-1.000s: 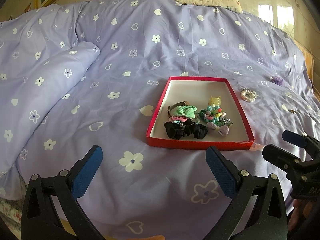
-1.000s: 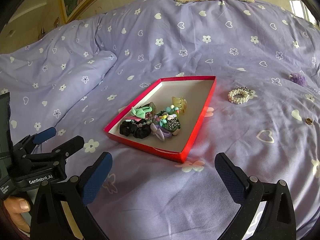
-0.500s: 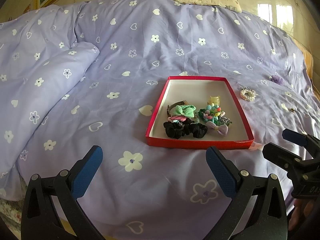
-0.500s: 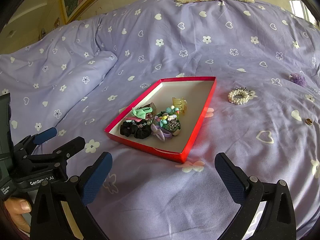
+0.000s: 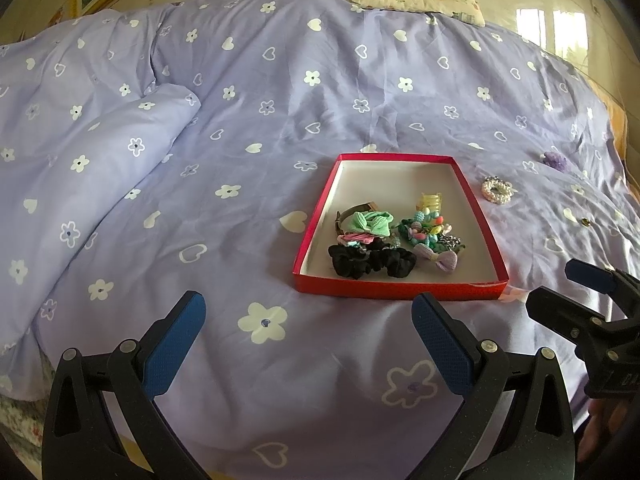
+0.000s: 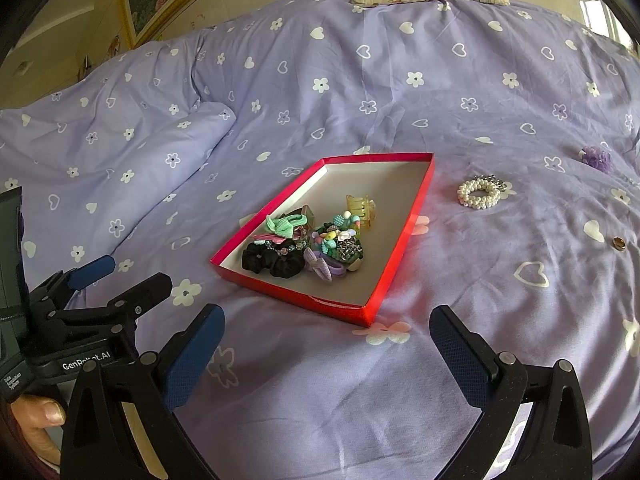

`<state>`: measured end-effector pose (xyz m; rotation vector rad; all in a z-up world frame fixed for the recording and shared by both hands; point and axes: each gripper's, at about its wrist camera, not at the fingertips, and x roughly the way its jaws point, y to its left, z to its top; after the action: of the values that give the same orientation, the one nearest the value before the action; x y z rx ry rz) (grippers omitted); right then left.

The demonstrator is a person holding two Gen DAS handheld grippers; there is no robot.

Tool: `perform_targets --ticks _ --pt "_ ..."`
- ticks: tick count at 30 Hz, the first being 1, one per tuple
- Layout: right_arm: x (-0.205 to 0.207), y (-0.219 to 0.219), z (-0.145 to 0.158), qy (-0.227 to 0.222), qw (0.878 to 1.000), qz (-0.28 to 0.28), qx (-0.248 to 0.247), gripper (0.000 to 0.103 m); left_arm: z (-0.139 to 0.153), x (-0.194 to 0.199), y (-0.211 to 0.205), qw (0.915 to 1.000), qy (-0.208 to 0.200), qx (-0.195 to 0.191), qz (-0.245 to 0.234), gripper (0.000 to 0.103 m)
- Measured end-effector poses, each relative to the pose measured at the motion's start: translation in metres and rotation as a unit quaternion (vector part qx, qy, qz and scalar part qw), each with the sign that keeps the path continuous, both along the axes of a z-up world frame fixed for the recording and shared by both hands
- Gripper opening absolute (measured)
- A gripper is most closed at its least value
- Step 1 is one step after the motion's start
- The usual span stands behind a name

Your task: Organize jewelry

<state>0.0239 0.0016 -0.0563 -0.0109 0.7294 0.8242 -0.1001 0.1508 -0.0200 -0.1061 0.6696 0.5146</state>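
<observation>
Purple bedspread [image 5: 280, 360] beneath both hand-held grippers, wide open, empty.

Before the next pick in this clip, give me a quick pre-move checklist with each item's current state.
1. Right hand-held gripper open and empty: ok.
2. Left hand-held gripper open and empty: ok.
3. Red box open, with bare floor at its far end: ok.
4. Pearl bracelet lying alone on the purple bedspread, right of the box, nothing on top of it: ok.
5. All pieces in the box: not ok; the bracelet, a purple flower piece and a small gold piece lie outside on the bedspread.
6. Whether the small gold piece is a ring or an earring: cannot tell.
</observation>
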Motion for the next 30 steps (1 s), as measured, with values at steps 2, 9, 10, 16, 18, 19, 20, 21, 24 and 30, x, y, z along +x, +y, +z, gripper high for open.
perform_targets --ticks 2,9,10,16,18,19,20,21,24,30 --pt "0.0001 -0.0004 -0.0003 0.000 1.000 0.000 0.000 0.103 0.0001 0.0002 0.0000 1.0000 0.000 0.000 -0.001 0.103" --pt "0.0003 -0.0005 -0.0005 0.000 1.000 0.000 0.000 0.103 0.0002 0.0012 -0.0007 1.0000 0.000 0.001 -0.003 0.103" --pt "0.0003 -0.0006 -0.0007 0.001 1.000 0.000 0.000 0.103 0.0003 0.0015 -0.0005 1.0000 0.000 0.001 -0.003 0.103" --pt "0.0002 -0.0003 0.0008 0.003 1.000 0.002 0.000 0.103 0.0004 0.0018 -0.0014 1.0000 0.000 0.001 -0.004 0.103" --pt "0.0002 -0.0003 0.0007 0.003 1.000 0.002 0.000 0.103 0.0001 0.0017 -0.0014 1.0000 0.000 0.000 -0.004 0.103" --pt "0.0003 -0.0004 0.0006 0.002 1.000 0.002 0.000 0.103 0.0001 0.0019 -0.0014 1.0000 0.000 0.000 -0.004 0.103" --pt "0.0003 -0.0003 0.0006 0.003 1.000 0.001 0.000 0.103 0.0002 0.0021 -0.0016 1.0000 0.001 0.001 -0.004 0.103" --pt "0.0003 -0.0005 0.0005 0.003 1.000 0.002 0.000 0.103 0.0001 0.0017 -0.0015 1.0000 0.001 0.001 -0.004 0.103" --pt "0.0007 -0.0005 0.0008 0.004 1.000 0.001 0.000 0.103 0.0002 0.0017 -0.0015 1.0000 0.000 0.001 -0.004 0.103" --pt "0.0029 -0.0021 0.0003 0.005 1.000 -0.001 0.003 0.103 0.0001 0.0019 -0.0018 1.0000 0.001 0.001 -0.003 0.103"
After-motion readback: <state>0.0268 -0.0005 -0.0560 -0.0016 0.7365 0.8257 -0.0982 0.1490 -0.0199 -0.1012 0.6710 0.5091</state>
